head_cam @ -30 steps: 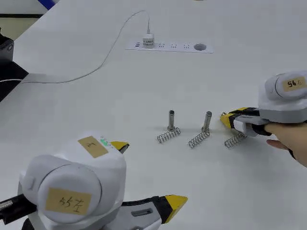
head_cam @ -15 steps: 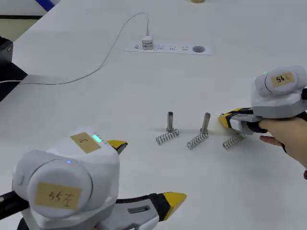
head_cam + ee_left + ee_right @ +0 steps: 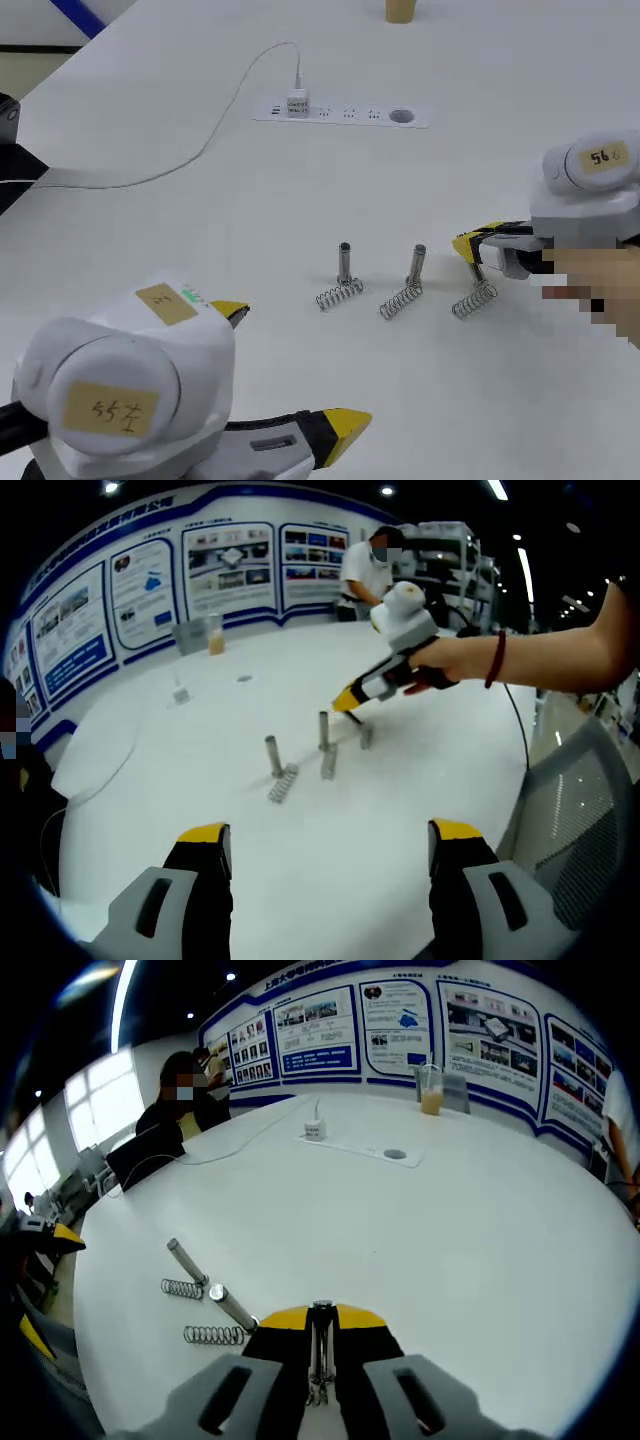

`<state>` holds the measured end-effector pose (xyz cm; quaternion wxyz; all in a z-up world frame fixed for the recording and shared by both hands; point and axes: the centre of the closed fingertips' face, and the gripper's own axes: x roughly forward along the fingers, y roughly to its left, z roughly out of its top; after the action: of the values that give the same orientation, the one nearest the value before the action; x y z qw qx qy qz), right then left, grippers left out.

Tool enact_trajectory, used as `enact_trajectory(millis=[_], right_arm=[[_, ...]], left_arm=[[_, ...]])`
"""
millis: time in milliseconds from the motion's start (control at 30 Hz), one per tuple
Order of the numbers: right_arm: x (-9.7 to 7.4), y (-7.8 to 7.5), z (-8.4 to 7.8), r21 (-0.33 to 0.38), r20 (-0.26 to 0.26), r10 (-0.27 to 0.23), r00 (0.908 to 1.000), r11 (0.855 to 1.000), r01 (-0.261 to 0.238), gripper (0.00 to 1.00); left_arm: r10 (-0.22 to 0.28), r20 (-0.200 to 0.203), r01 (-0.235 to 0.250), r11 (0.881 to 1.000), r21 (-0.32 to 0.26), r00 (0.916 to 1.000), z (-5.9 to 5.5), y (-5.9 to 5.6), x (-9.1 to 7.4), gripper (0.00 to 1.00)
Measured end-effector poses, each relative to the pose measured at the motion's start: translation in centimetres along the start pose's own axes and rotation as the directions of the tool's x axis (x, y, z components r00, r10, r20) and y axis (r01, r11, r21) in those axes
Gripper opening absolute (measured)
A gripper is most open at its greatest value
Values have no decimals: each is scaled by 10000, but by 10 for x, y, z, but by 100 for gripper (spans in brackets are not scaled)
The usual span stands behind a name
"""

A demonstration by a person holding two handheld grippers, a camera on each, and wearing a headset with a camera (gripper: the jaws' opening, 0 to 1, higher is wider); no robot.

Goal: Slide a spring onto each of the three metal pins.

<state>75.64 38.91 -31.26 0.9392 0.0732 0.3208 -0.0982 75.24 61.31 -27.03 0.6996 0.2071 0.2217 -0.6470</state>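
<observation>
The white worktop point(image 3: 300, 180) carries everything. The left gripper point(image 3: 330, 832) hangs wide open, well back from the work. The right gripper point(image 3: 320, 1325) appears clamped on the third pin point(image 3: 320, 1348). Its spring point(image 3: 473, 298) lies just beside the tips. Best to hold the pin steady while the left gripper threads the spring over its top.

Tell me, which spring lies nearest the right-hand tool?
The rightmost spring, just beside the right gripper; the middle spring and left spring lie farther away.
</observation>
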Motion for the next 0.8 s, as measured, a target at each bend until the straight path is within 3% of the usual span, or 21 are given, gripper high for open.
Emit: enact_trajectory(millis=[233,600,800], right_arm=[[-10,5,-1,-291,-49,9,10000,9996,-11,9],[-24,12,-6,-1127,-232,-102,9997,9936,75,9],[-28,13,-9,-1237,-383,-236,9990,9921,187,9]], left_arm=[[54,204,-57,9999,132,9998,4,-1,-3,81],[37,204,-42,9996,263,9998,3,-3,-6,80],[54,226,-60,9996,277,9997,3,-3,-8,80]])
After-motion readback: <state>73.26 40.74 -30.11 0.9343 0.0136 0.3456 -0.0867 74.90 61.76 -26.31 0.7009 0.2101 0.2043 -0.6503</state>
